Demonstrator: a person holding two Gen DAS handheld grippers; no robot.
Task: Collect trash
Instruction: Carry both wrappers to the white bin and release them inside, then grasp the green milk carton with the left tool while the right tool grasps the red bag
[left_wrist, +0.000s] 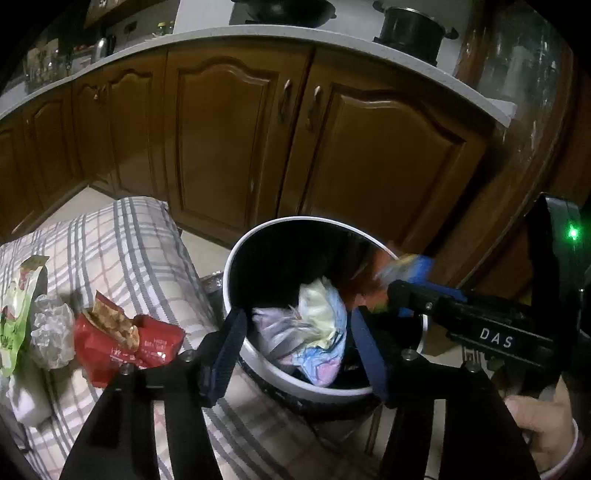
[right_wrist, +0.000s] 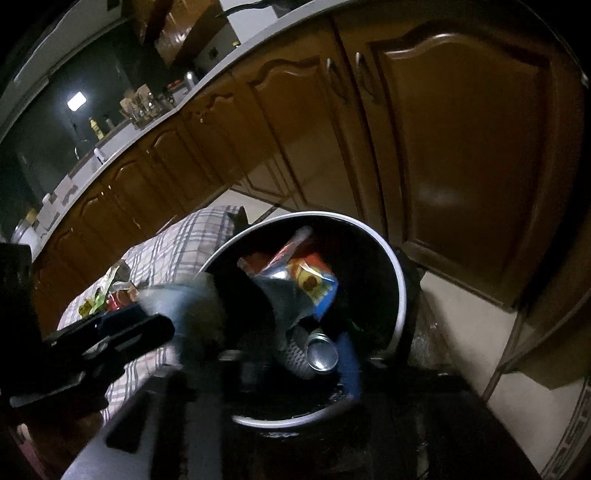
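Left wrist view, itemised around the round white-rimmed black trash bin (left_wrist: 236, 266).

1. Left tool (left_wrist: 295, 350): blue-padded fingers (left_wrist: 225, 354) spread wide over the bin's near rim, nothing between them.
2. Crumpled pastel plastic bag (left_wrist: 314, 332): inside the bin, directly beyond the left tool.
3. Right tool (left_wrist: 402, 295): reaches in over the bin's right rim; a blurred orange-and-blue snack wrapper (left_wrist: 402, 266) sits at its tip. Whether it grips the wrapper cannot be told.
4. Grey-and-white checked cloth bench (left_wrist: 140, 251): left of the bin, touching its side.
5. Red foil snack packet (left_wrist: 129, 343): on the cloth, just left of the bin.
6. Clear crumpled plastic (left_wrist: 51, 332) and green-and-white packet (left_wrist: 18, 306): further left of the bin, beside the red packet.
7. Brown wooden cabinet doors (left_wrist: 221, 129): behind the bin.

Right wrist view adds, inside the bin: the wrapper (right_wrist: 314, 284) and an empty silver metal can (right_wrist: 323, 356) lying near the lower rim.
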